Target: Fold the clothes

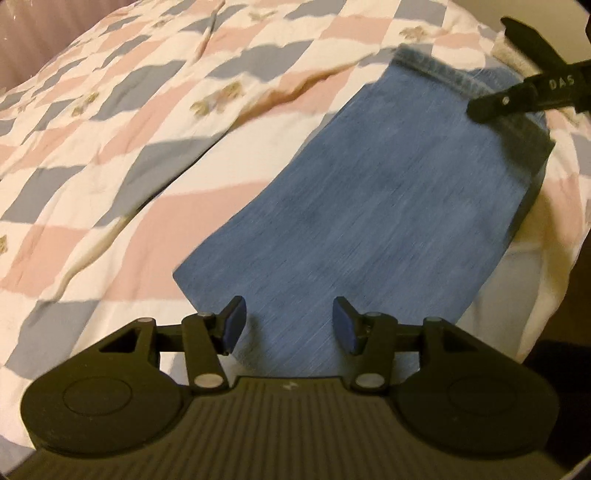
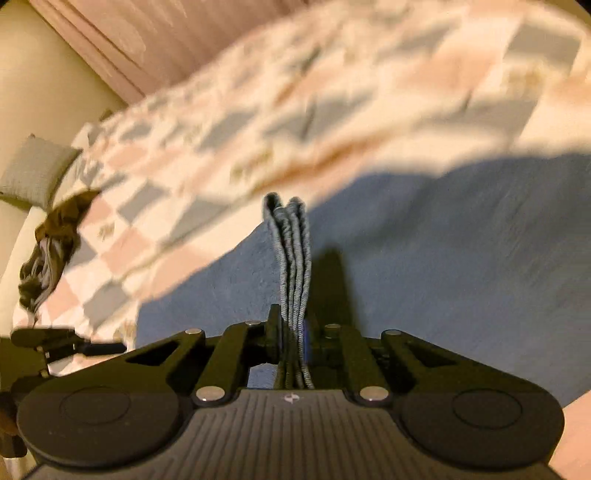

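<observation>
A pair of blue jeans (image 1: 373, 206) lies folded lengthwise on a checked quilt (image 1: 110, 122). My left gripper (image 1: 290, 325) is open and empty, its blue pads just above the near end of the jeans. My right gripper (image 2: 293, 339) is shut on the stacked hem edges of the jeans (image 2: 291, 258), which stand up between its jaws. In the left wrist view the right gripper (image 1: 480, 109) reaches in from the upper right at the far hem. The jeans' blue cloth (image 2: 443, 251) spreads under the right gripper.
The pink, grey and white quilt covers the bed (image 2: 295, 92). A dark crumpled garment (image 2: 51, 243) lies at the bed's left side near a grey pillow (image 2: 33, 173). A pinkish headboard or wall (image 2: 129, 33) is behind. The left gripper shows at the left edge (image 2: 66, 347).
</observation>
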The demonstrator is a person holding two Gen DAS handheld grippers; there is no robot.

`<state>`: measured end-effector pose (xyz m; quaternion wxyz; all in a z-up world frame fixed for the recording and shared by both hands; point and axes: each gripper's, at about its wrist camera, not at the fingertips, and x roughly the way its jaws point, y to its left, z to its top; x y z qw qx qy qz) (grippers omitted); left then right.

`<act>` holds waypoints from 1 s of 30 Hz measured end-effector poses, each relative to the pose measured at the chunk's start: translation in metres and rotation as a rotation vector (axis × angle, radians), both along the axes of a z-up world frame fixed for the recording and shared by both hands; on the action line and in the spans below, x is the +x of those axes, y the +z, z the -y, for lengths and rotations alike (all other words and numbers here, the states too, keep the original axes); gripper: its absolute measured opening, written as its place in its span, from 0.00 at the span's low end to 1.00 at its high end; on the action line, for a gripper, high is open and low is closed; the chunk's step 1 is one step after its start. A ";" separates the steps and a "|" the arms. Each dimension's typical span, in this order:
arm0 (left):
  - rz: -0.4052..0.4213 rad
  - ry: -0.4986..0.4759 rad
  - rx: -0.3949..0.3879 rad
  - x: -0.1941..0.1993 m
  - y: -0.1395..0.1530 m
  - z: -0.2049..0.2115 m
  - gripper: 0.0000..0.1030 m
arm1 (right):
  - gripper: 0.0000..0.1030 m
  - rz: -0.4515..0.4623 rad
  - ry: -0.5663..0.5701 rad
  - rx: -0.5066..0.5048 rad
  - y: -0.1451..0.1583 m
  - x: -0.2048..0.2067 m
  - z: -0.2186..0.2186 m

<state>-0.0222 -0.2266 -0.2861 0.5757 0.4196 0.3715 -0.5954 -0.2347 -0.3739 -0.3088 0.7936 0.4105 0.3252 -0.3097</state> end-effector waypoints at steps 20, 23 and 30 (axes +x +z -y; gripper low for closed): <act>0.084 0.039 -0.040 -0.171 -0.029 0.096 0.51 | 0.09 -0.034 -0.153 -0.032 -0.011 -0.250 0.154; 0.093 0.049 -0.052 -0.169 -0.024 0.097 0.52 | 0.09 -0.017 -0.164 -0.055 -0.006 -0.262 0.154; 0.137 0.018 -0.058 -0.161 -0.044 0.098 0.49 | 0.10 -0.051 -0.200 0.017 -0.046 -0.281 0.172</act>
